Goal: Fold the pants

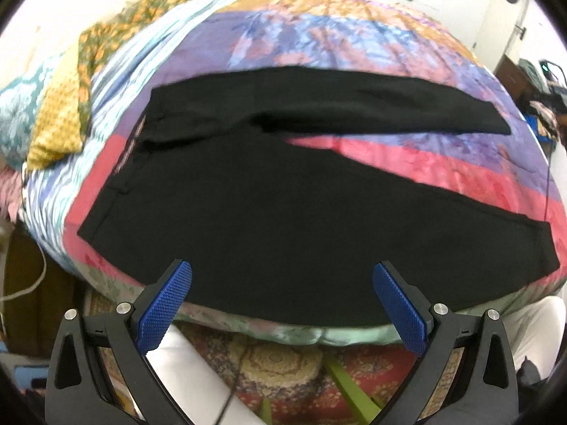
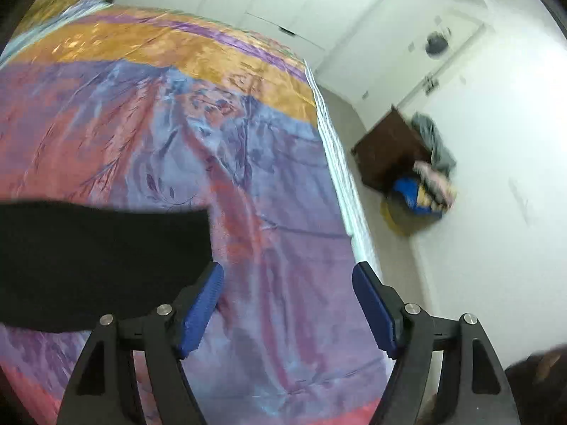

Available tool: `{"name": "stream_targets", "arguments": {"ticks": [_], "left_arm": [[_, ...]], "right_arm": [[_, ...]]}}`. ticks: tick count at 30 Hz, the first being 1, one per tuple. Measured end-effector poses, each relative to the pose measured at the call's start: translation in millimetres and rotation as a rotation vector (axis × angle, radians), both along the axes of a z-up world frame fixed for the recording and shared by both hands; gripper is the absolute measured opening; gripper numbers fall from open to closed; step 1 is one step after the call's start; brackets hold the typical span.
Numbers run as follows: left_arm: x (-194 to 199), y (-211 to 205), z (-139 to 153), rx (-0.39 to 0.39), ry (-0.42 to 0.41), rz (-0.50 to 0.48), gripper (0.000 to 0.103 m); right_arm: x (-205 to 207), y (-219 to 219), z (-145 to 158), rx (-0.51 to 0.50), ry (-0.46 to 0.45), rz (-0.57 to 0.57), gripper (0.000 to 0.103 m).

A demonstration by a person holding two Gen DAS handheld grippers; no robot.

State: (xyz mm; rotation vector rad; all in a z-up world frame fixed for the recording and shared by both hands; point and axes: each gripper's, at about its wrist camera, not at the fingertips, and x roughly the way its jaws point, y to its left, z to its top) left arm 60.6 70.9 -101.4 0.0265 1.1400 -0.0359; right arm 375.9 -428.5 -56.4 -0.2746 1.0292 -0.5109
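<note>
Black pants [image 1: 283,212] lying spread along the bed's [image 1: 443,177] near edge, legs apart; no fold showing yet. Left gripper [image 1: 281,301] and right gripper [image 2: 287,304] both hovering released, grasping nothing.

Matt black cloth pants [image 1: 283,212] on a glossy satin bedspread [image 1: 354,35].

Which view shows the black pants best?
The left wrist view: the black pants lie spread on the bedspread, waistband and both legs visible. The right wrist view shows only one leg end.
</note>
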Motion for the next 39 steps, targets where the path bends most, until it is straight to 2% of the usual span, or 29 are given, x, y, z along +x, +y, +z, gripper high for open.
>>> {"name": "stream_targets", "arguments": {"ticks": [4,5,9,14,16,17,19,20,22,23,24,26,29,31,34,36,39], "left_arm": [[10.8,17.4,-25.0,0.003,0.044,0.031,0.102],[14.7,20.9,-26.8,0.014,0.032,0.034,0.102],[56.2,48.5,-26.4,0.073,-0.078,0.086,0.102],[141.3,104.9,-36.8,0.165,-0.27,0.301,0.102],[170.3,125.5,-53.4,0.202,-0.293,0.376,0.102],[182.9,137.6,-66.2,0.214,-0.283,0.412,0.102],[194.6,158.1,-89.8,0.206,-0.242,0.46,0.102],[196.9,170.4,-105.5,0.177,-0.201,0.491,0.102],[191.0,190.7,-124.9,0.036,-0.167,0.54,0.103],[185.2,198.5,-128.8,-0.04,-0.188,0.563,0.103],[182.7,200.8,-129.4,-0.065,-0.198,0.567,0.103],[182.6,196.7,-129.4,-0.053,-0.193,0.56,0.103],[180.0,192.5,-131.1,-0.038,-0.211,0.557,0.103],[178.3,192.6,-132.2,-0.042,-0.222,0.557,0.103],[179.5,193.4,-134.7,-0.035,-0.228,0.556,0.103],[184.5,195.7,-134.5,-0.031,-0.228,0.555,0.103],[187.0,197.4,-135.5,-0.033,-0.231,0.554,0.103]], "right_arm": [[-26.7,33.1,-47.9,0.094,0.036,0.054,0.079],[-36.7,49.9,-64.8,0.129,0.05,0.088,0.079],[-61.8,108.2,-98.4,0.245,0.028,0.179,0.079],[-50.4,205.4,-101.5,0.51,-0.047,0.267,0.079],[-35.1,253.2,-97.3,0.617,-0.055,0.318,0.079],[-24.1,287.6,-94.3,0.706,-0.047,0.362,0.079],[-9.4,333.5,-91.1,0.84,-0.026,0.428,0.079],[-1.3,365.4,-90.9,0.933,-0.006,0.471,0.08],[11.4,430.8,-96.4,1.092,0.044,0.548,0.082],[16.7,458.9,-100.2,1.152,0.07,0.579,0.084],[23.1,477.0,-104.5,1.187,0.086,0.6,0.084],[30.6,528.0,-114.3,1.242,0.131,0.662,0.084],[40.7,579.9,-133.4,1.253,0.191,0.725,0.084],[45.8,591.7,-148.7,1.244,0.234,0.719,0.084],[54.3,575.7,-172.3,1.188,0.29,0.656,0.084],[63.7,540.1,-176.4,1.155,0.262,0.621,0.084],[72.9,454.0,-177.1,1.083,0.198,0.523,0.084]]}}
